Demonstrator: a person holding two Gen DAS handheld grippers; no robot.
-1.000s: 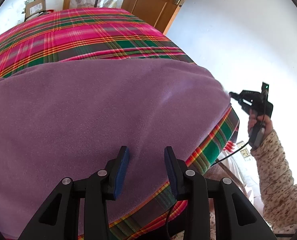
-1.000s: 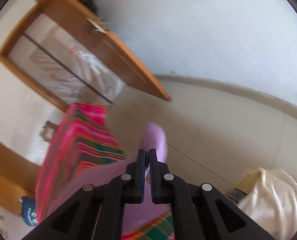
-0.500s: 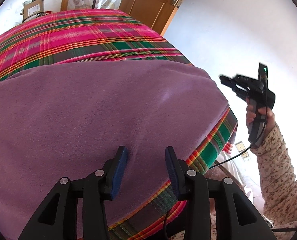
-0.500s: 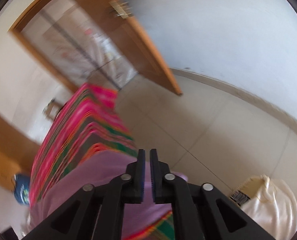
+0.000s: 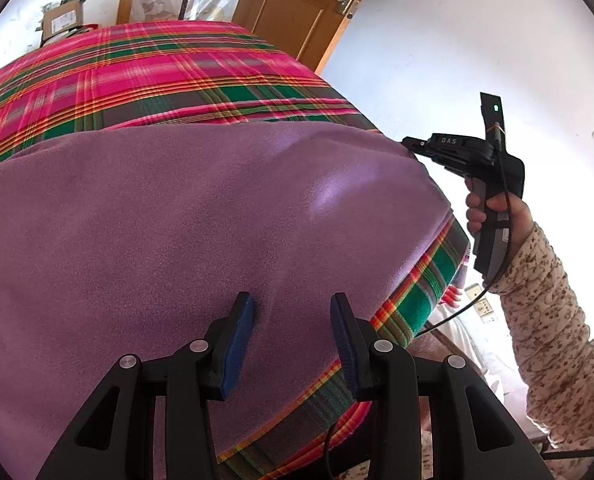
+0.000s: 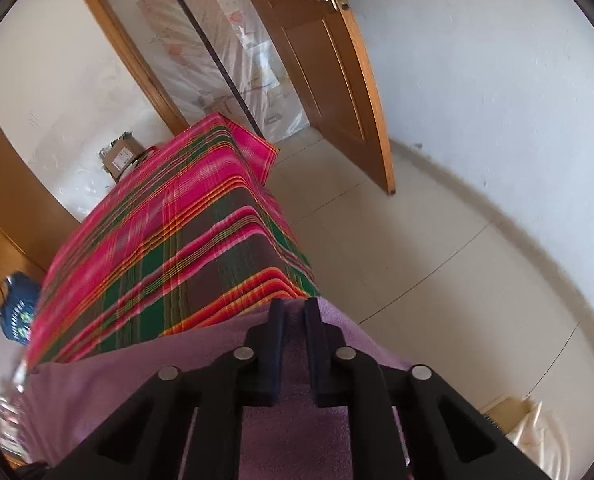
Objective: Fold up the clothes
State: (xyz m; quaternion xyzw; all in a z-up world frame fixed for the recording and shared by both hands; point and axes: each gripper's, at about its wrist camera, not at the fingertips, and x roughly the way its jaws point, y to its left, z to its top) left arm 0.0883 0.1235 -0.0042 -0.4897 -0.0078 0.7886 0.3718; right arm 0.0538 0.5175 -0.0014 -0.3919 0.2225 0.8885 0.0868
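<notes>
A purple fleece garment (image 5: pixel 185 224) lies spread flat over the near part of a table covered with a pink and green plaid cloth (image 5: pixel 145 76). My left gripper (image 5: pixel 293 306) is open and empty, just above the garment's near edge. My right gripper (image 5: pixel 411 144) shows in the left wrist view at the garment's far right corner. In the right wrist view my right gripper (image 6: pixel 295 310) stands slightly open over the purple fleece (image 6: pixel 149 368) at its far edge, holding nothing.
The plaid table (image 6: pixel 169 240) runs away toward a wooden door (image 6: pixel 329 76) and a plastic-covered doorway. A cardboard box (image 6: pixel 121 156) and a blue bag (image 6: pixel 17 316) sit beyond the table. Tiled floor (image 6: pixel 437 248) lies to the right, with white cloth (image 6: pixel 537 428) on it.
My right gripper has let go of the purple fleece, opened slightly and come down to the garment's far right corner. The garment now lies flat. My left gripper has stayed open.
</notes>
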